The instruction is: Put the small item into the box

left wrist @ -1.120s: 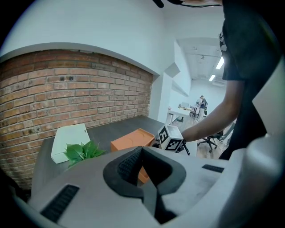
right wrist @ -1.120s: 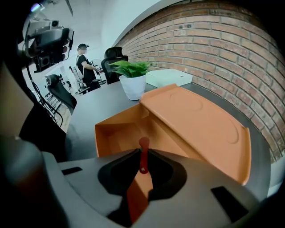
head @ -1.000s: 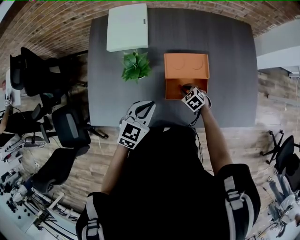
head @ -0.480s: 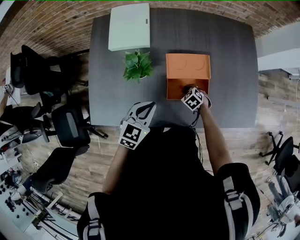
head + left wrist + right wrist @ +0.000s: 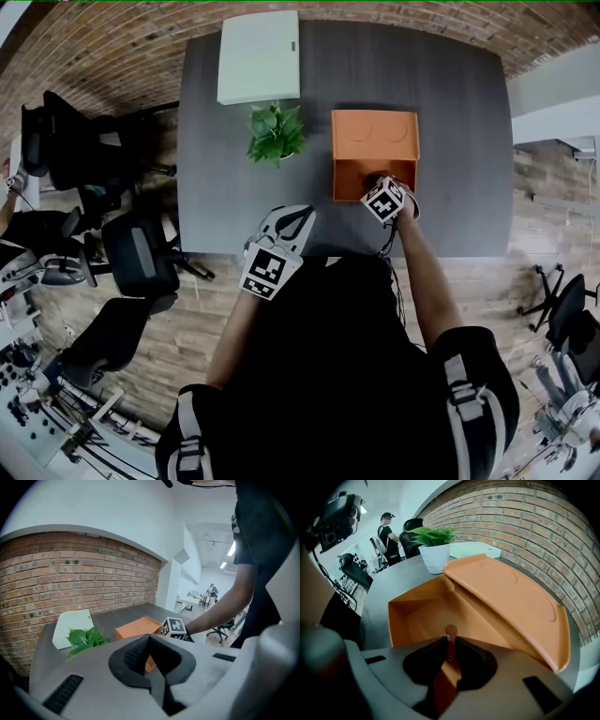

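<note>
An orange box (image 5: 374, 137) stands open on the dark table (image 5: 225, 192), its lid (image 5: 511, 597) folded back. My right gripper (image 5: 379, 184) points steeply down over the box's open near part (image 5: 401, 618). Its jaws (image 5: 450, 643) are shut on a thin reddish small item (image 5: 450, 633), which sticks up between the pads above the box's inside. These jaws have just been opening slightly, with the item still between them. My left gripper (image 5: 292, 218) hovers at the table's near edge, left of the box, shut with nothing in it (image 5: 149, 640).
A potted green plant (image 5: 275, 133) stands just left of the box. A flat white box (image 5: 260, 54) lies at the table's far left. Black office chairs (image 5: 131, 253) crowd the floor left of the table. A brick wall runs behind it.
None beyond a slight shift of the view; both grippers stay where they were, the right one still over the box.
</note>
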Demonstrator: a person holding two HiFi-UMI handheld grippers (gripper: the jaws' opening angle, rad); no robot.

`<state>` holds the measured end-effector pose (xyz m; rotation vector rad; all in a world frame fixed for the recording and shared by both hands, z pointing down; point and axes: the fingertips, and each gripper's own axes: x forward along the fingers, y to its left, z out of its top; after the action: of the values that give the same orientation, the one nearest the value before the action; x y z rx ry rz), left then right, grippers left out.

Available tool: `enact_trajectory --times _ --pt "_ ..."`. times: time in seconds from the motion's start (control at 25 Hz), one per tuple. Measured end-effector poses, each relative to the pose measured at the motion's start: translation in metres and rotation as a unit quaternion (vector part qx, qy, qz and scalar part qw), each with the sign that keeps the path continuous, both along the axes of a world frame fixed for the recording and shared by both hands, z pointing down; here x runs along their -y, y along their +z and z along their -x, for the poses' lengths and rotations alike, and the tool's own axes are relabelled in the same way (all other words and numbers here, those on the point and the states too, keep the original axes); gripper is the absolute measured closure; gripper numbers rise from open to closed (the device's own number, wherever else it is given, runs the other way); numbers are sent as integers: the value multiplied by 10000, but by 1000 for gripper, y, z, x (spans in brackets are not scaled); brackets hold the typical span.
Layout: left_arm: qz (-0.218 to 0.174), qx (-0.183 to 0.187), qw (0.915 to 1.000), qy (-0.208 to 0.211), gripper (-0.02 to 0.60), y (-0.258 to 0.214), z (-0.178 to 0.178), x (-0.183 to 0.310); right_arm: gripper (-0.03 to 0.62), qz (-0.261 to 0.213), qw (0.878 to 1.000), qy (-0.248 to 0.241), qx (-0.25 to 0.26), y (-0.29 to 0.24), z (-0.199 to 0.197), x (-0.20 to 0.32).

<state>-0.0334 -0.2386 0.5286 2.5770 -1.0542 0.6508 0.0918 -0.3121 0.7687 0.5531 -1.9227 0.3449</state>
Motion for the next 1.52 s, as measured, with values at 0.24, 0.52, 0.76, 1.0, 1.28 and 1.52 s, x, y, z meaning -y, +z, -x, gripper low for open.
enact_trajectory --times 0.24,0.52,0.76,1.0,1.28,1.52 --pt "-10 -19 10000 -10 558 0 5 -3 496 -110 9998 165 53 -2 1 1" --pt "-77 -57 9999 56 558 -3 6 -2 461 -370 9985 358 184 -13 0 2" --pt "-145 -127 9996 222 558 -7 3 -3 462 -653 9961 525 265 -34 -7 -2" --pt "-219 -137 9984 508 558 -9 -5 -6 462 -961 9915 738 481 -63 -16 -15" --pt "-312 -136 9957 867 558 -11 -7 -10 525 -1550 9781 1131 811 -107 -22 -33" --pt "-433 -199 9919 1180 558 -18 -18 -10 565 -2022 9603 1583 1091 -145 -29 -54"
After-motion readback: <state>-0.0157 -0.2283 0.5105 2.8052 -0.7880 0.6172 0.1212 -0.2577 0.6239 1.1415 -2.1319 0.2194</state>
